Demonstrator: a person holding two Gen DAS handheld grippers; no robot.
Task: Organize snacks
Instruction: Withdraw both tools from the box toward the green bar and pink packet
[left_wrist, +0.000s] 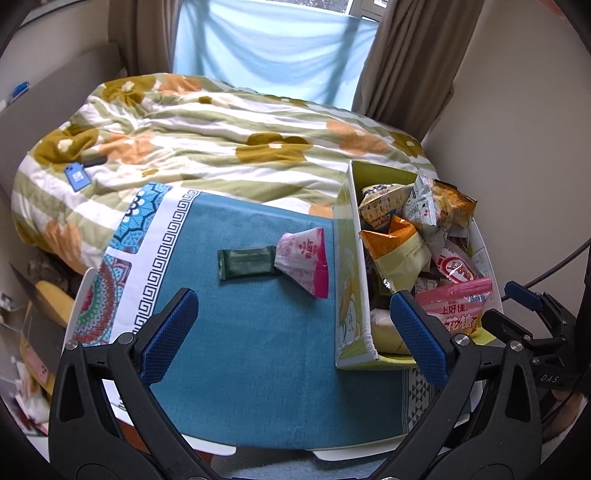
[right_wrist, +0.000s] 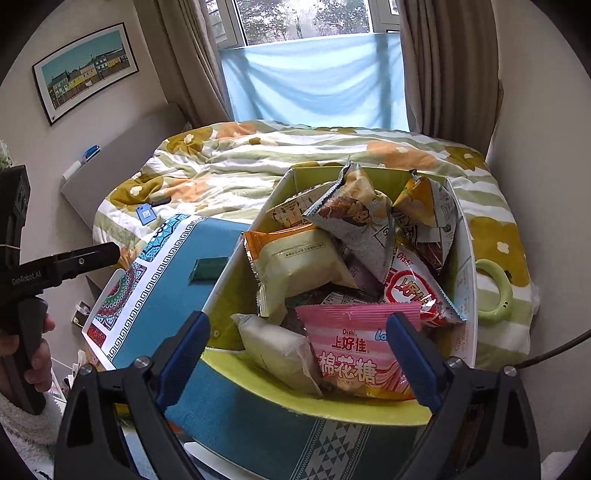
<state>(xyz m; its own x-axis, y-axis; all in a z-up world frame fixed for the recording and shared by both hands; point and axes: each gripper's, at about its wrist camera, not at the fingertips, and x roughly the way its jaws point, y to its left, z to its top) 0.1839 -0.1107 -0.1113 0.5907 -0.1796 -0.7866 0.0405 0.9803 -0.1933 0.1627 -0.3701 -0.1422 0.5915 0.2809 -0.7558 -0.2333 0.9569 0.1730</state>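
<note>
Two snack packets lie on the blue cloth: one green bar, one pink pouch. One box holds many more.

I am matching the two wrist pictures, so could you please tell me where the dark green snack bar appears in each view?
Left wrist view: the dark green snack bar lies mid-picture on the teal cloth, its right end at a pink-and-white packet.
Right wrist view: the bar shows left of centre, partly hidden behind the box wall.
Shared landmark: the snack box, directly right of the bar in both.
</note>
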